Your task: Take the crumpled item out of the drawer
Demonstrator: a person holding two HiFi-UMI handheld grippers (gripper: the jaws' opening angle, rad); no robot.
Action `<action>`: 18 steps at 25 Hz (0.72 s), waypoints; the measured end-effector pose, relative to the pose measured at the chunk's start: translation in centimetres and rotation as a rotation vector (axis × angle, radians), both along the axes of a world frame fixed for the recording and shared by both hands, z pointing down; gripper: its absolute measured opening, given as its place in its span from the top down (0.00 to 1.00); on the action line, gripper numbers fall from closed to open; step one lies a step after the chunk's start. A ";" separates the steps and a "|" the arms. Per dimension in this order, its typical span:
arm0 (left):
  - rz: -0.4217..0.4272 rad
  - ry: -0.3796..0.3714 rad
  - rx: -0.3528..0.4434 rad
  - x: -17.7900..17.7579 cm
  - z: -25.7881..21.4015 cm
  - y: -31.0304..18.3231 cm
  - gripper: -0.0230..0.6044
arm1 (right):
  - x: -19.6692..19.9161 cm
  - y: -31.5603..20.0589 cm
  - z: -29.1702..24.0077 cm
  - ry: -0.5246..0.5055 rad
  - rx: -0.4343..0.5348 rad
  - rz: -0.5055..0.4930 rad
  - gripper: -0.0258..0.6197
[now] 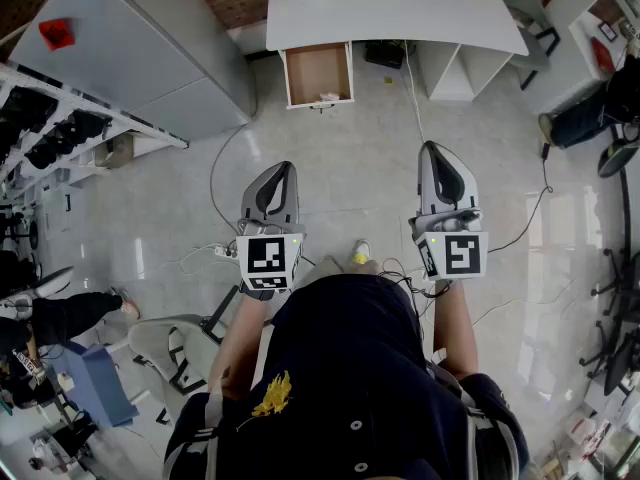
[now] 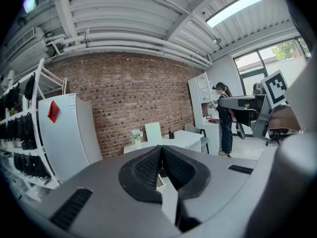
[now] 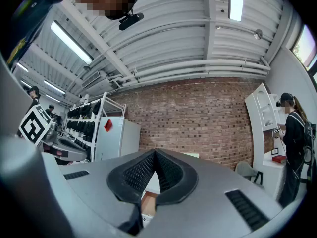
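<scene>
Far ahead of me, under the white desk [image 1: 390,13], the wooden drawer [image 1: 318,68] stands pulled out. A small white crumpled item [image 1: 329,95] lies at its front edge. Both grippers are held out over the floor, well short of the drawer and pointing toward it. My left gripper [image 1: 282,168] has its jaw tips together with nothing between them, as the left gripper view confirms [image 2: 161,148]. My right gripper [image 1: 432,148] is shut and empty as well [image 3: 155,151]. Between its jaws I see a sliver of the brown drawer [image 3: 147,202].
A grey cabinet [image 1: 130,48] and a rack of dark items [image 1: 50,128] stand at the left. Cables [image 1: 215,253] trail over the tiled floor. A chair [image 1: 530,13] and a person [image 1: 590,118] are at the right, and a tipped chair [image 1: 170,348] lies at lower left.
</scene>
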State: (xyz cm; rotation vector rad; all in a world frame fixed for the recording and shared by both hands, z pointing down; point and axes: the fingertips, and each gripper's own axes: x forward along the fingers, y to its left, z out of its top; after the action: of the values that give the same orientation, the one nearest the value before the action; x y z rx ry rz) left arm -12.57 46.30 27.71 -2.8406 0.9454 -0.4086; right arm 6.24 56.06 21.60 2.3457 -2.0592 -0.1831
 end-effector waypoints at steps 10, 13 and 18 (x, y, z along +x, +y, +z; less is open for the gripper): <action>-0.102 0.004 -0.007 -3.2 -0.1 -1.1 0.93 | -0.7 0.1 -0.3 -0.027 -0.020 -0.060 0.92; -0.116 -0.011 -0.004 -3.3 0.0 -1.4 0.93 | 0.1 0.3 0.1 -0.062 -0.011 -0.062 0.92; -0.119 -0.036 -0.004 -2.0 0.7 -1.6 0.93 | 1.8 -0.4 0.5 -0.084 0.002 -0.068 0.83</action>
State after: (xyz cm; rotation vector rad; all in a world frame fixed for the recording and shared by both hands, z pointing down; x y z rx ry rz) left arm -14.54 44.69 28.38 -2.7790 1.1108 -0.4732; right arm 8.05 55.62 22.12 2.3255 -2.1786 -0.0890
